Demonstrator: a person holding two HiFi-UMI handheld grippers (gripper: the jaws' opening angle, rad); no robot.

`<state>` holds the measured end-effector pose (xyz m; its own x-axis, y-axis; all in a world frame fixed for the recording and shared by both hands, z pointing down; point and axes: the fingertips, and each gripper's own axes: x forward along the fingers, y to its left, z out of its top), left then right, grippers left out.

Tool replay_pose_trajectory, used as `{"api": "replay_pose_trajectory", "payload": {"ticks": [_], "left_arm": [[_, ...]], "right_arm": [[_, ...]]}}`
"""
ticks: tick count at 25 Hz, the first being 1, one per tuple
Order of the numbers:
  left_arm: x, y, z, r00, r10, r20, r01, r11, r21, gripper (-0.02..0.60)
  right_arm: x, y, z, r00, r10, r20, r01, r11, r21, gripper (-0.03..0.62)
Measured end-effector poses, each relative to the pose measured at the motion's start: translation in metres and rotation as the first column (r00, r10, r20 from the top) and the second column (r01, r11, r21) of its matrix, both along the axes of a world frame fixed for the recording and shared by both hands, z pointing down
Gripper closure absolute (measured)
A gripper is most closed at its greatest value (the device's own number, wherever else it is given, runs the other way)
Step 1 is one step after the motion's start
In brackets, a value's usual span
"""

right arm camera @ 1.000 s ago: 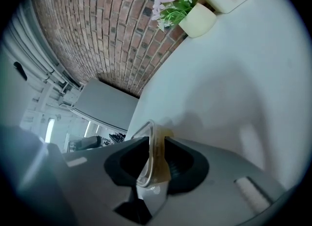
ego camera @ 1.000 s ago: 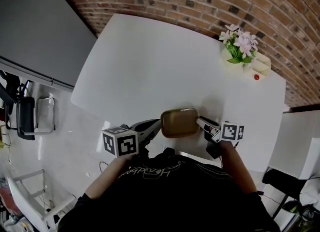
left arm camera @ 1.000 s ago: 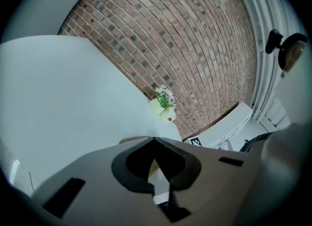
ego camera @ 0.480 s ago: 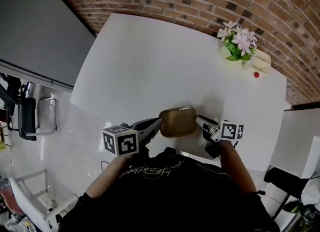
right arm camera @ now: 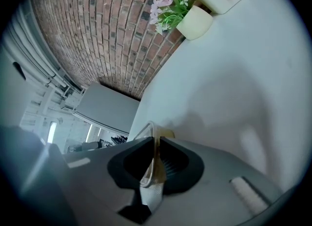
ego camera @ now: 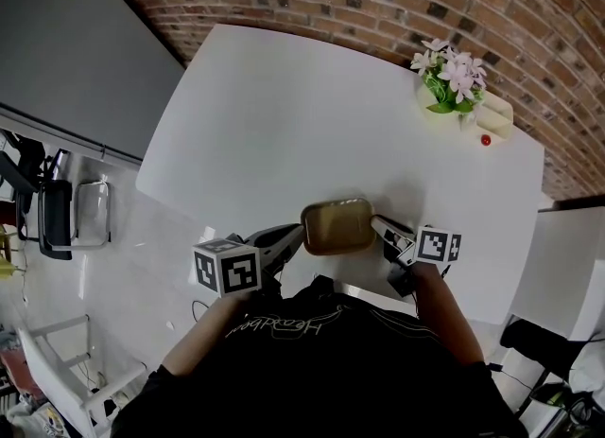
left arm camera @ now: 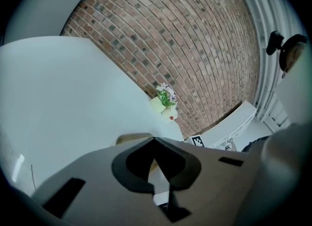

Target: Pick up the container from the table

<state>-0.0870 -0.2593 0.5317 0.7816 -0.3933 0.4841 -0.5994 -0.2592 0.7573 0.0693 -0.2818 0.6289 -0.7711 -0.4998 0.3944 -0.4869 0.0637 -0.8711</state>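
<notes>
presently counted: one container (ego camera: 337, 226), two grippers, one flower pot (ego camera: 446, 86)
container place: at the near edge of the white table (ego camera: 284, 114), between the grippers
right gripper (ego camera: 376, 225): jaws just narrowed, container rim pinched between them
left gripper (ego camera: 299, 234): jaws brought together, nothing held, tip beside the container

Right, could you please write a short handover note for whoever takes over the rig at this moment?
Left tool: jaws together at the left edge of the bronze rectangular plastic container; whether it has a grip there is not clear.
Right tool: jaws have just been closing and now pinch the container's right rim.
Container: at the near edge of the white table, apparently not yet lifted.
Done: approach from both sides, right grip.
To do: confirm the left hold, then lift.
</notes>
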Motion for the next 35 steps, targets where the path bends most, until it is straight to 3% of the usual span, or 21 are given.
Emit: {"api": "replay_pose_trajectory", "payload": {"ticks": [15,35], "left_arm": [[0.0,0.023,-0.013,0.999,-0.043,0.031,0.042,0.999,0.023,0.578],[0.015,0.073,-0.036,0.997,-0.053,0.048,0.05,0.996,0.072,0.578]], "right_arm": [[0.01,0.005,-0.017,1.0,0.009,-0.016,-0.009,0.999,0.043,0.546],[0.042,0.028,-0.091,0.997,0.066,-0.039,-0.057,0.978,0.198,0.546]]}}
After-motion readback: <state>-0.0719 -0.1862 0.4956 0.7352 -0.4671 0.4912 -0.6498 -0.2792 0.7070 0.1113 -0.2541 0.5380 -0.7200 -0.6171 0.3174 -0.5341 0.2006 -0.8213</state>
